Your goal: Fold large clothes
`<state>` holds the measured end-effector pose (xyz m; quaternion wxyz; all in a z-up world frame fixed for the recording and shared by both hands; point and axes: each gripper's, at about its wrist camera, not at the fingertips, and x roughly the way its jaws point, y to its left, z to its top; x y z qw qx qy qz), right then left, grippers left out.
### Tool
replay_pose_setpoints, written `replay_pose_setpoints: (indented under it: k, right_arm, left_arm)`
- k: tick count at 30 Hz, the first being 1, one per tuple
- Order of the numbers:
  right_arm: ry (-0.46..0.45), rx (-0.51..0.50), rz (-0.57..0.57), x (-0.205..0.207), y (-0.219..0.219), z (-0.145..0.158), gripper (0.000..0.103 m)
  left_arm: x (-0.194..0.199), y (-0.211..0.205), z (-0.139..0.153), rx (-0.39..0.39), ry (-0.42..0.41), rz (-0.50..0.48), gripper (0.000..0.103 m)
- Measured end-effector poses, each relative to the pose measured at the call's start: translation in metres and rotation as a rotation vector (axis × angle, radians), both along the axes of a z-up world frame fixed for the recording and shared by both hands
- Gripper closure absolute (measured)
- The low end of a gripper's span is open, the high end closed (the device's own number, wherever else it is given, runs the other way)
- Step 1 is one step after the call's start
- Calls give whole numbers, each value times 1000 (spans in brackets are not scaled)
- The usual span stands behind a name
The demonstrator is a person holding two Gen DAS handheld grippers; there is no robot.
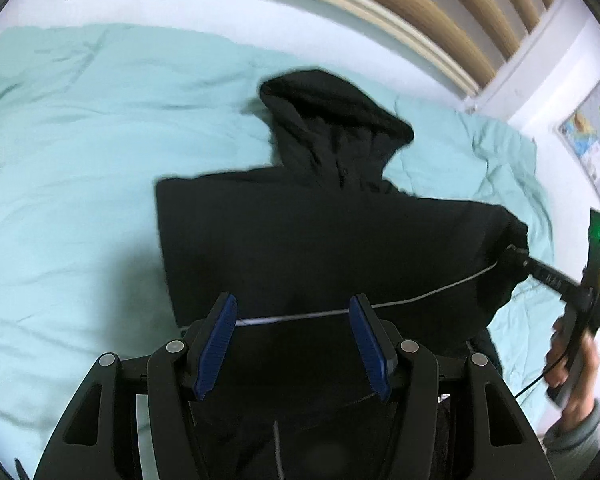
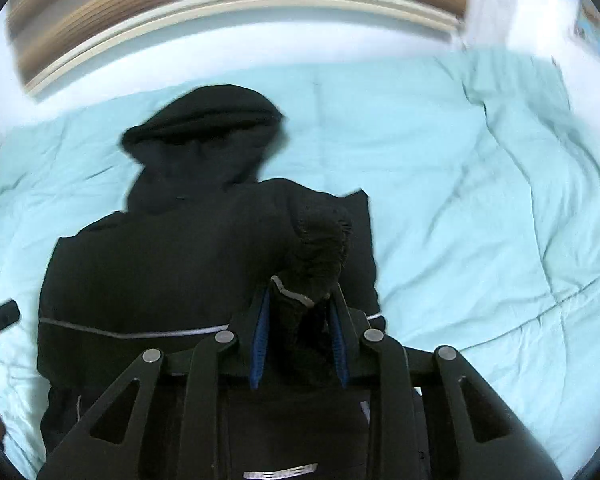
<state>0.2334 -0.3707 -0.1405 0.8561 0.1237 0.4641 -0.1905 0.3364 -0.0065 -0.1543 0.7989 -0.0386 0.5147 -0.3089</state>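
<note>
A black hooded jacket (image 1: 320, 240) lies on a mint green duvet (image 1: 80, 160), hood pointing away, with a thin grey stripe across the body. My left gripper (image 1: 292, 312) is open above the jacket's lower body, blue pads apart, holding nothing. My right gripper (image 2: 300, 300) is shut on a bunched fold of the jacket's sleeve (image 2: 320, 240) and holds it up over the body (image 2: 160, 272). In the left wrist view the right gripper (image 1: 516, 256) is at the jacket's right edge, held by a hand (image 1: 572, 368).
A wooden slatted headboard (image 1: 380, 8) runs behind the bed. A white wall with a coloured map (image 1: 596, 136) is at the right. The duvet (image 2: 480, 200) spreads wide to the right of the jacket.
</note>
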Motion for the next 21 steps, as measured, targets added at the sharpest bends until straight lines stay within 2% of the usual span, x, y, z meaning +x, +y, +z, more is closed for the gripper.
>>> replay_pose_setpoints:
  k: [2, 5, 8, 10, 13, 16, 18, 21]
  right_arm:
    - [42, 35, -12, 4, -21, -25, 73]
    - [143, 75, 4, 19, -34, -81, 73]
    - [217, 111, 1, 24, -43, -127, 70]
    - [222, 127, -9, 26, -47, -140, 67]
    - [226, 145, -19, 28, -51, -142, 67]
    - [239, 130, -10, 26, -50, -133, 64]
    - [229, 113, -12, 25, -46, -116, 61]
    - [134, 76, 17, 17, -33, -72, 46]
  left_arm:
    - [6, -23, -22, 51, 19, -29, 43]
    - [18, -48, -63, 180, 38, -12, 43]
    - [25, -55, -78, 228, 36, -2, 43]
    - [25, -59, -81, 255, 27, -9, 43]
    - [26, -64, -82, 287, 19, -19, 43]
    - [25, -66, -68, 297, -2, -22, 43]
    - [21, -63, -55, 285, -28, -23, 43]
    - [17, -56, -24, 229, -83, -6, 43]
